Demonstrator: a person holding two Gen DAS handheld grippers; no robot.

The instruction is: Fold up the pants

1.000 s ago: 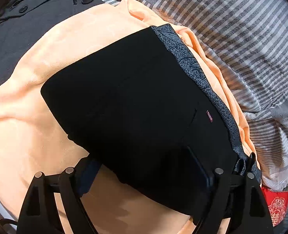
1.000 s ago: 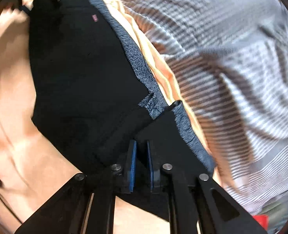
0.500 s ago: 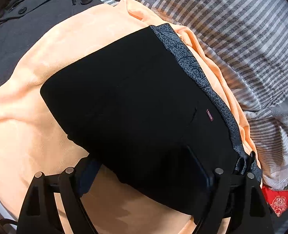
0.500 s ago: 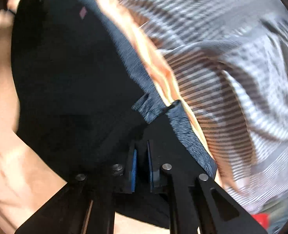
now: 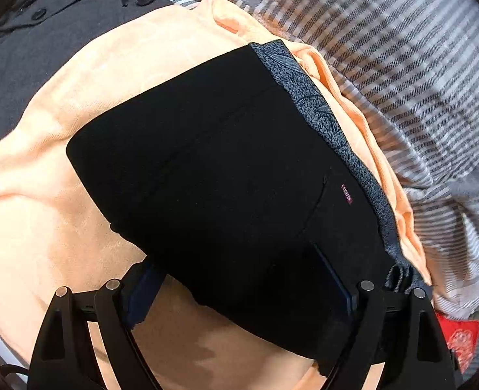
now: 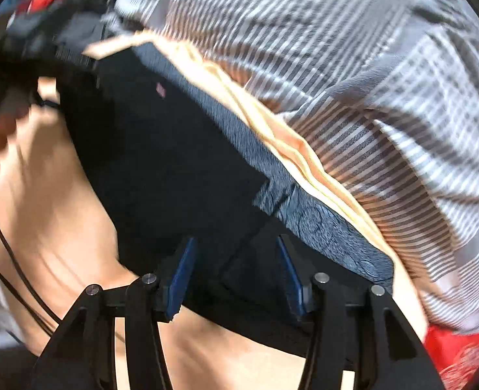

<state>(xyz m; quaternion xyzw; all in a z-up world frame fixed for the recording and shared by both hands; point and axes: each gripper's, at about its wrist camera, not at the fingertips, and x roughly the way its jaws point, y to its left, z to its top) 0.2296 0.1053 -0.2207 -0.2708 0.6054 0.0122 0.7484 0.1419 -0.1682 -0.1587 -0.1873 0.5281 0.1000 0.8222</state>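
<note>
Pants folded, lying on peach cloth over striped bedding; long axis runs diagonally, patterned waistband facing bedding. Your left claw spread wide, straddling near corner. Your right claw opening, pads clear of fabric.

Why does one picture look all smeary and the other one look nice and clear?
Right wrist view: it is streaky with motion blur, worst on the grey-and-white striped bedding and along the folded black pants. Left wrist view: it is sharp, so the small red label on the pants shows crisply. Both views: the round fisheye lens bends the edges and darkens the corners.
</note>
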